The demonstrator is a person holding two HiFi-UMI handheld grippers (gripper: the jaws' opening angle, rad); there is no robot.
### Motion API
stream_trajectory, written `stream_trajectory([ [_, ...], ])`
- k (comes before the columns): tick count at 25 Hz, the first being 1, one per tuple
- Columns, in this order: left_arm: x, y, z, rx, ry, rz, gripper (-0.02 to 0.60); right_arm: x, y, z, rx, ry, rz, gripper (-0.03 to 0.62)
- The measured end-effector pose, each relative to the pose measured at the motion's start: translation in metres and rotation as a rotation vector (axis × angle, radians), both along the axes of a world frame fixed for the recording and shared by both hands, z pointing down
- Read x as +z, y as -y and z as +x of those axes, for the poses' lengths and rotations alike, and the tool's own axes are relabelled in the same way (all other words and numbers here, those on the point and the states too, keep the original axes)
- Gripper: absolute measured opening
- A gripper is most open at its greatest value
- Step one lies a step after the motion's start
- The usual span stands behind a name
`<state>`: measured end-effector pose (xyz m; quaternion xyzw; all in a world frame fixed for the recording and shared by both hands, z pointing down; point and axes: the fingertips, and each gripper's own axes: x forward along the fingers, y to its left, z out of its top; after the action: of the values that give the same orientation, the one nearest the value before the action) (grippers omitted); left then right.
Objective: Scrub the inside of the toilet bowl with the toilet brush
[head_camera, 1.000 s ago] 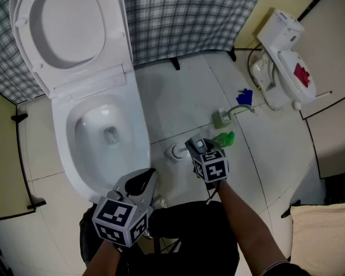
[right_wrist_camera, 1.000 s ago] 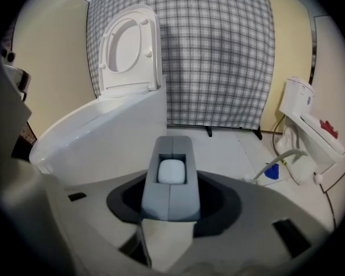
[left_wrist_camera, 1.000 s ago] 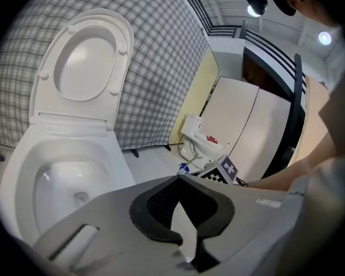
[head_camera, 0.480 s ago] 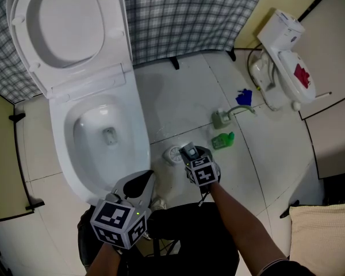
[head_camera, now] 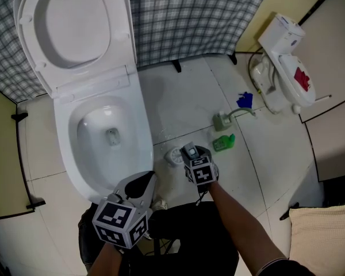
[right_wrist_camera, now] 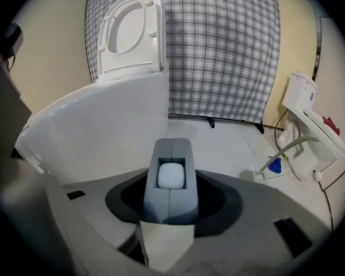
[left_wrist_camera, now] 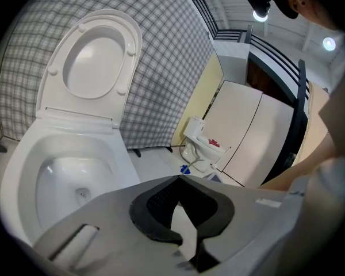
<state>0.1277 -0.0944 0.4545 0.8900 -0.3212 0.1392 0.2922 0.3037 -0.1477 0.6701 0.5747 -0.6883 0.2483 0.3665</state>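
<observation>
Right gripper straddles the toilet brush handle with jaws wide, just eased wider, pads not yet pressing. It should centre the handle, clamp below the white cap and lift straight up out of the holder. Brush stands on the floor just right of the toilet bowl, long axis near vertical, handle end up toward the gripper; left gripper is closed on nothing.

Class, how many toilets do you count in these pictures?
2: the large toilet, lid raised, at left; the small toilet by the wall at upper right. No others show.
</observation>
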Motion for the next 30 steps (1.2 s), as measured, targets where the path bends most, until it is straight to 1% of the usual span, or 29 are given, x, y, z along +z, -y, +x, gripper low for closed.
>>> stream_trajectory([
  [1, -0.001, 0.0, -0.002, -0.003, 0.0, 0.002, 0.009, -0.003, 0.001, -0.001, -0.003, 0.004, 0.014, 0.229],
  [2, -0.001, 0.0, -0.003, -0.005, -0.001, 0.003, 0.009, -0.006, 0.002, -0.002, 0.001, 0.009, 0.026, 0.267],
  [6, -0.009, 0.001, -0.008, -0.013, -0.013, 0.014, 0.01, -0.026, 0.004, -0.001, 0.011, 0.018, 0.07, 0.27],
  [9, -0.02, 0.0, -0.013, -0.015, -0.019, 0.038, 0.009, -0.066, 0.012, -0.003, 0.016, 0.026, 0.171, 0.27],
  [12, -0.038, 0.0, -0.021, -0.018, -0.021, 0.085, 0.009, -0.115, 0.017, -0.011, 0.041, 0.071, 0.292, 0.269],
  [15, -0.062, 0.0, -0.029, -0.031, -0.028, 0.145, 0.009, -0.175, 0.021, -0.037, -0.028, 0.121, 0.401, 0.267],
  [16, -0.07, -0.001, -0.032, -0.034, -0.026, 0.165, 0.009, -0.197, 0.02, -0.046, -0.057, 0.135, 0.438, 0.246],
  [17, -0.079, -0.002, -0.036, -0.038, -0.023, 0.185, 0.009, -0.22, 0.019, -0.056, -0.082, 0.15, 0.477, 0.194],
  [18, -0.089, -0.003, -0.04, -0.044, -0.025, 0.208, 0.009, -0.244, 0.018, -0.066, -0.104, 0.173, 0.514, 0.172],
  [19, -0.1, -0.003, -0.045, -0.052, -0.035, 0.231, 0.009, -0.266, 0.017, -0.077, -0.126, 0.204, 0.547, 0.165],
  [21, -0.125, -0.006, -0.053, -0.067, -0.072, 0.276, 0.009, -0.309, 0.01, -0.099, -0.173, 0.269, 0.597, 0.131],
  [22, -0.137, -0.008, -0.058, -0.072, -0.087, 0.299, 0.009, -0.329, 0.004, -0.11, -0.198, 0.286, 0.62, 0.112],
  [23, -0.148, -0.011, -0.062, -0.077, -0.095, 0.321, 0.009, -0.348, -0.003, -0.121, -0.225, 0.295, 0.644, 0.079],
  [25, -0.168, -0.015, -0.074, -0.09, -0.098, 0.36, 0.009, -0.384, -0.019, -0.141, -0.272, 0.316, 0.688, 0.051],
  [27, -0.188, -0.02, -0.083, -0.103, -0.096, 0.391, 0.009, -0.415, -0.035, -0.158, -0.306, 0.353, 0.719, 0.035],
  [30, -0.216, -0.029, -0.092, -0.104, -0.084, 0.446, 0.009, -0.447, -0.058, -0.18, -0.366, 0.372, 0.733, 0.023],
])
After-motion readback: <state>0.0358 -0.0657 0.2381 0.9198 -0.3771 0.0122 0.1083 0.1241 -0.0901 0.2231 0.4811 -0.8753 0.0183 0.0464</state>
